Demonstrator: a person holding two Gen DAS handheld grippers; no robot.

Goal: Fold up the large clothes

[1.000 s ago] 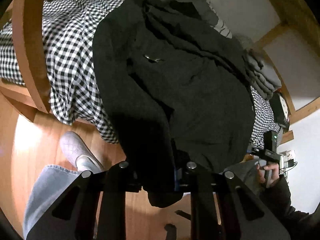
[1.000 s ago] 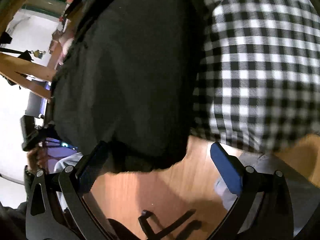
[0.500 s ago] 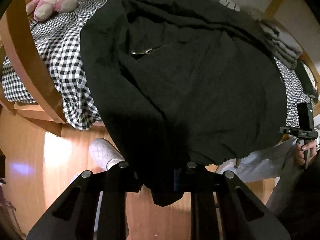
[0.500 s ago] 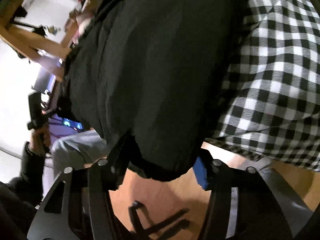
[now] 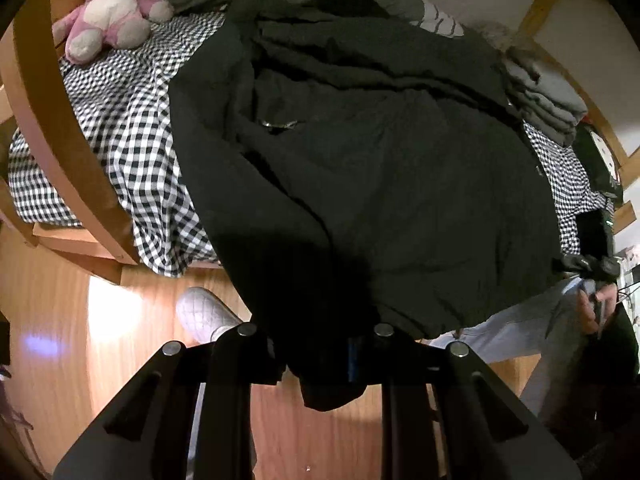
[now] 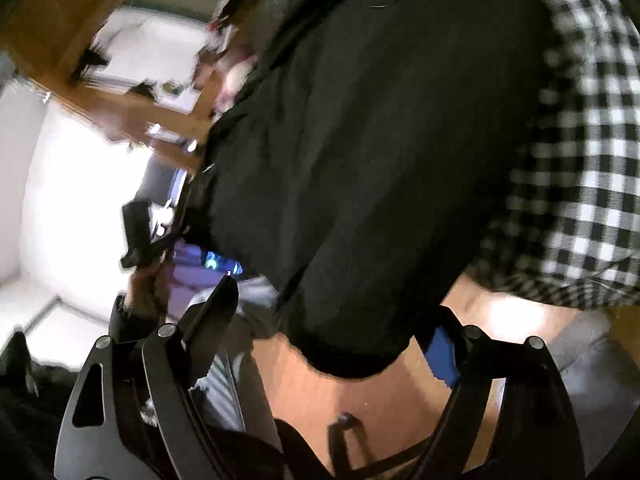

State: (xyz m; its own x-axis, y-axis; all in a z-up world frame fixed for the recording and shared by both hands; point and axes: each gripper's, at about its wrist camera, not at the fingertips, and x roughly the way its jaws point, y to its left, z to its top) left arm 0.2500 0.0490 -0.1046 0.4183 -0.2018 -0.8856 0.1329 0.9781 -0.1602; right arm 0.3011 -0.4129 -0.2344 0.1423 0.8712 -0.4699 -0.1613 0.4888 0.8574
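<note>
A large black jacket [image 5: 380, 184] lies spread over a bed with a black-and-white checked sheet [image 5: 132, 132], its hem hanging over the near edge. My left gripper [image 5: 316, 360] is shut on a corner of the hem. In the right wrist view the jacket [image 6: 380, 140] fills the middle, and my right gripper [image 6: 336, 328] stands around its lower hem corner, fingers apart with the cloth between them. The right gripper also shows at the jacket's far corner in the left wrist view [image 5: 592, 264].
A pink and white plush toy [image 5: 108, 24] lies at the bed's head. Folded grey clothes [image 5: 544, 96] are stacked at the right. The wooden bed frame [image 5: 60, 140] curves along the left. Below are the wooden floor [image 5: 80, 320], a slipper [image 5: 204, 312] and the person's jeans [image 5: 520, 332].
My left gripper has lifted the hem and pulled back, bringing more of the bed into view. My right gripper closed in around the other hem corner.
</note>
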